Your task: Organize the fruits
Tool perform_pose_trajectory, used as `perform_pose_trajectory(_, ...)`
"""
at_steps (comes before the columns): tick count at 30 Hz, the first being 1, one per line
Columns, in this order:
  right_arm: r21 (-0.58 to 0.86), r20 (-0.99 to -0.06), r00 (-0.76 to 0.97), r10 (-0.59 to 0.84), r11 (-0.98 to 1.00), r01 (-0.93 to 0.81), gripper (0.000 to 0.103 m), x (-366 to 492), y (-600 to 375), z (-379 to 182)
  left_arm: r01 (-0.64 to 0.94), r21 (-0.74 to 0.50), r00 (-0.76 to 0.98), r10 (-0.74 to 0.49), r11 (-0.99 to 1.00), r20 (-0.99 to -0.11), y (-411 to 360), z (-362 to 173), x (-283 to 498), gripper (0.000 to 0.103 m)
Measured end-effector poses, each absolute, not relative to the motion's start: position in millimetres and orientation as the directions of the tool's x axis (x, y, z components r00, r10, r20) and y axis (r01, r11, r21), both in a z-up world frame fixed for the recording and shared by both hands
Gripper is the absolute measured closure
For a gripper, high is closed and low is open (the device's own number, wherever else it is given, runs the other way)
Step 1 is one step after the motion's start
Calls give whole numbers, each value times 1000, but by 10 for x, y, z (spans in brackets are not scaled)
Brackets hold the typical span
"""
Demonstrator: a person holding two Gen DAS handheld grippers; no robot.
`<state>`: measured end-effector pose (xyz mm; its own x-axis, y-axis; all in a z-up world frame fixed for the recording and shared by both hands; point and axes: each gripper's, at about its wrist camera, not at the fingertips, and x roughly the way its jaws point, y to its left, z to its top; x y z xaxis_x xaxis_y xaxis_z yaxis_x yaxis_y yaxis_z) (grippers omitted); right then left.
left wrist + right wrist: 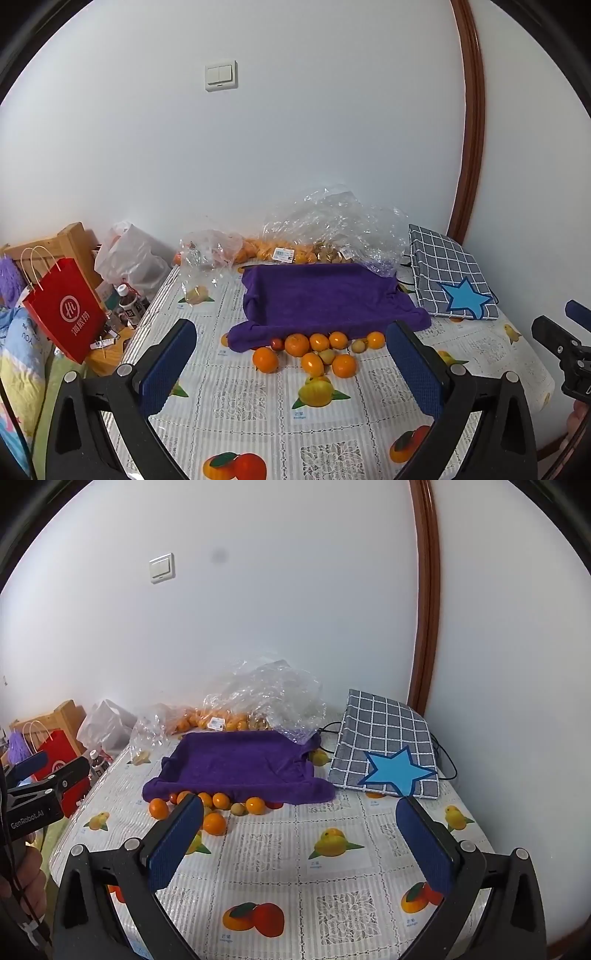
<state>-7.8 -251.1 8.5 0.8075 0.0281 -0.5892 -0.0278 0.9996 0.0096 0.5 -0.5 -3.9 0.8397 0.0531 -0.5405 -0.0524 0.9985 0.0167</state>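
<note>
Nearest to the left wrist camera, the left tool is held wide open with nothing between its blue pads. The right tool is likewise spread wide and empty.

The loose fruits are found on the surface, gathered in a small heap against the near edge of the purple towel, some partly hidden under its hem. No fruit is held yet, so the first pick is judged to be still ahead.

For this step to be done well, one fruit at the outer side of the heap, such as the orange at the left, should be chosen, because its neighbours are touching each other and can roll. The pads should be brought down on both sides of it and closed gently. The towel hem should not be caught.

In the left view, about seven orange fruits are counted, two small pale ones, and one small red one; more may be hidden. One purple towel is seen, which seems to line a tray. Behind it, two clear plastic bags with more fruits are lying near the wall. One checked cloth with a blue star lies at the right, and one red paper bag stands beyond the left edge.
</note>
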Motion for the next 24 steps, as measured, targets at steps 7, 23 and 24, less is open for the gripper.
perform_pose_trajectory(7, 12, -587, 809, 34, 999, -34, 1, -89, -2507, 76, -59, 14, 842, 57, 998, -536, 10, -21, 19, 0)
perform_pose_trajectory(23, 11, -582, 812, 28, 1000, -27, 1, -103, -2504, 79, -59, 9, 844, 55, 998, -534, 2, -34, 3, 0)
perform_pose_trajectory(24, 11, -582, 813, 28, 1000, -26, 1, -103, -2502, 80, -57, 8, 844, 53, 998, -533, -1, -34, 6, 0)
